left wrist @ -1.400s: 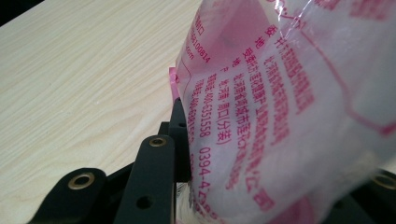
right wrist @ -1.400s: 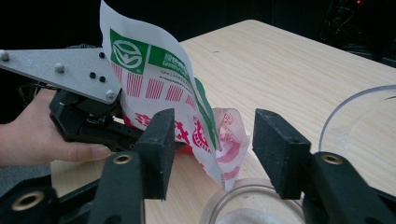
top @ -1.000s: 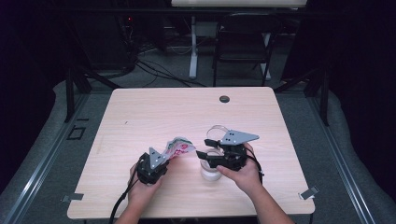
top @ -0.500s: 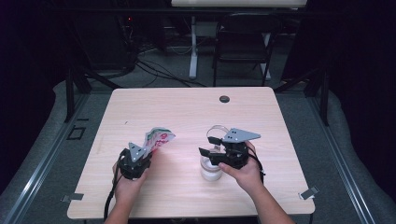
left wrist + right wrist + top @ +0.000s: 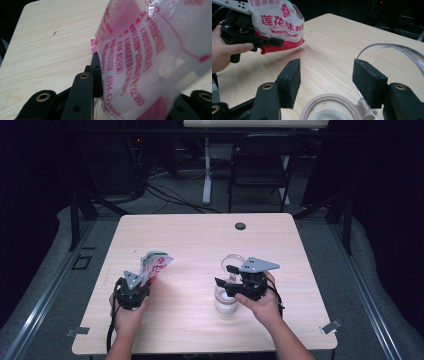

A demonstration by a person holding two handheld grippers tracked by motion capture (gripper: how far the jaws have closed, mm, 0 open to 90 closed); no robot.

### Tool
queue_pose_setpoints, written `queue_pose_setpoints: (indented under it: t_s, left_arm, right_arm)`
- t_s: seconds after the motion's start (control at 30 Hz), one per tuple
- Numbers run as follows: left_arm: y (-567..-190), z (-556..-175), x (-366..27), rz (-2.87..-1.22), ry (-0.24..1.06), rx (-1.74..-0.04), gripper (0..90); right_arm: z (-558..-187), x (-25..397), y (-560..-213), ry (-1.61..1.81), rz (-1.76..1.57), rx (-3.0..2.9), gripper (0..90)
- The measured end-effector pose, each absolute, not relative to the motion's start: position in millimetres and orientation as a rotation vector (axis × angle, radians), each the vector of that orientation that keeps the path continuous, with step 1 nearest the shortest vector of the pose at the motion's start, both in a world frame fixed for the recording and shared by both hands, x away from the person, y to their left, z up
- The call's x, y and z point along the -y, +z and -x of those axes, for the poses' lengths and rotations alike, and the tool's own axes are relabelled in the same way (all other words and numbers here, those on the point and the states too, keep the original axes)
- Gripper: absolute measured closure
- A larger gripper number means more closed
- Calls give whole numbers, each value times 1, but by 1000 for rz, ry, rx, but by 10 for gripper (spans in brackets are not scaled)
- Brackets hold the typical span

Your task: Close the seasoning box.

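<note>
Packet [image 5: 156,262], soft and crinkly, is hanging clamped in our left gripper [image 5: 134,287] at left of frame. We are holding our right gripper [image 5: 325,82] spread over the open jar [image 5: 225,301]; we are judging it rigid, best gripped by its wall.

The table [image 5: 200,240] lies bare across its far half but for a small dark disc [image 5: 240,226] near the far edge, and a wide bare strip runs between the bag [image 5: 155,262] at the left and the jar [image 5: 225,301] at the right. The right gripper [image 5: 325,75] hangs with jaws apart just above the jar's open mouth, and the hinged lid [image 5: 392,50] stands up beside its right jaw. The bag fills the space ahead of the left gripper [image 5: 134,287].
</note>
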State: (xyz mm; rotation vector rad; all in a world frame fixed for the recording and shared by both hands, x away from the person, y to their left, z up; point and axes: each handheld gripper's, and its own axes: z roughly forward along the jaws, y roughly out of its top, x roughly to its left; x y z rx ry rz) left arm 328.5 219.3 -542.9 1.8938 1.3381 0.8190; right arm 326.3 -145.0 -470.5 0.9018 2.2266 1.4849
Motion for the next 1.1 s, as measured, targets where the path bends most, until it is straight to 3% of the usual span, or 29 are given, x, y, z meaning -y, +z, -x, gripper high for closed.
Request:
queue_pose_setpoints:
  t_s: [0.6, 0.9, 1.1]
  left_arm:
    - [-556, -337, -234, -1887, 831, -1436, 679]
    - [-557, -336, -238, -1841, 801, -1471, 617]
    - [-553, -330, -237, -1799, 826, -1473, 491]
  right_arm:
    - [-327, 146, -475, 1486, -893, -2251, 451]
    - [-328, 148, -476, 1473, -894, -2252, 488]
    - [-328, 150, -477, 1506, -882, -2225, 471]
